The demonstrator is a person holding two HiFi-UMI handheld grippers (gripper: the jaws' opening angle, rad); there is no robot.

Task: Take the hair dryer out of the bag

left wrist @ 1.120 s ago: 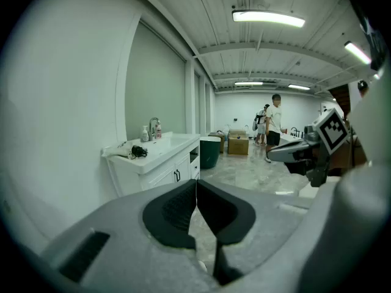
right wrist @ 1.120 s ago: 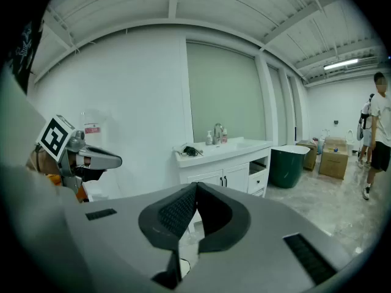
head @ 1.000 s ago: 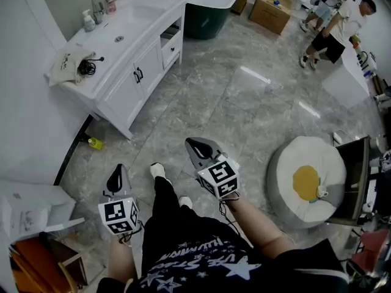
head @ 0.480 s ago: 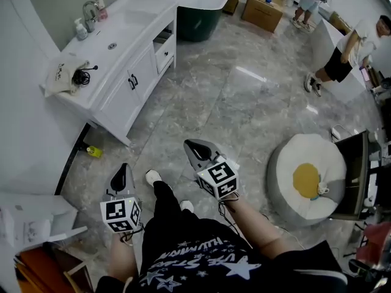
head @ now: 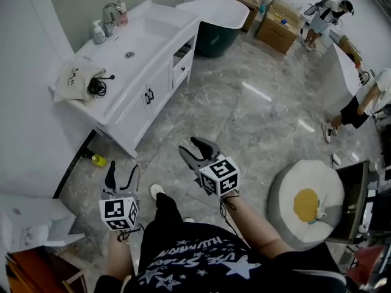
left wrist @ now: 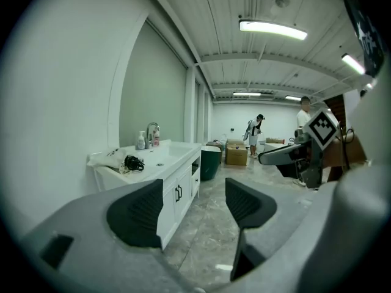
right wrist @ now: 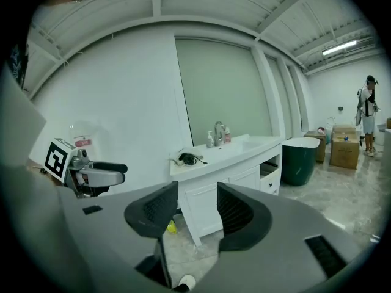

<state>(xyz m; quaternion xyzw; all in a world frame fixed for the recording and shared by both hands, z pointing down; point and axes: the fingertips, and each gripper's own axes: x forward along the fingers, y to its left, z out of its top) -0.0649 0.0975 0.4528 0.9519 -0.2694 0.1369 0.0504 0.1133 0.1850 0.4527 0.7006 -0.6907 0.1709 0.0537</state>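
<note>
A cream cloth bag (head: 74, 78) lies on the left end of the white vanity top (head: 131, 72). The black hair dryer (head: 96, 87) and its cord poke out of the bag's mouth. The bag (left wrist: 109, 159) and dryer (left wrist: 132, 163) also show in the left gripper view, and the dryer (right wrist: 187, 159) shows in the right gripper view. My left gripper (head: 122, 174) and right gripper (head: 195, 151) hang over the floor, well short of the vanity. Both have just been opening their jaws, and nothing is between them. The left gripper (left wrist: 192, 206) and right gripper (right wrist: 197, 209) point toward the vanity.
The vanity carries a sink, a faucet (head: 110, 11) and soap bottles (head: 98, 30). A yellow bottle (head: 99, 160) lies on the floor by its base. A dark green tub (head: 214, 32), cardboard boxes (head: 278, 26), a round egg-patterned cushion (head: 302, 203) and two people (head: 321, 17) are to the right.
Both grippers' jaws were shut in the earlier frames and now stand apart. The whole view has shifted, and the vanity and bag sit nearer to the grippers.
</note>
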